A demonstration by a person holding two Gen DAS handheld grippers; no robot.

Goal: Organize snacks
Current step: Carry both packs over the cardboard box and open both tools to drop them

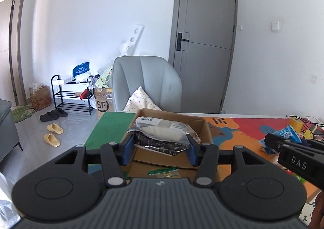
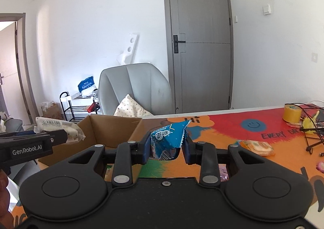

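You are gripping a silver packet (image 1: 162,133) in the left tool (image 1: 161,148) over the cardboard box (image 1: 199,127), and a blue packet (image 2: 168,137) in the right tool (image 2: 167,148) beside it; both thin wrappers risk slipping short of the box.

Left wrist view: rides the left hand-held gripper (image 1: 160,148), close over the open brown cardboard box (image 1: 204,127), facing the grey door (image 1: 204,32).
Right wrist view: rides the right hand-held gripper (image 2: 166,146), just right of that box (image 2: 113,129).
Shared: box, door, colourful bench (image 2: 232,127).
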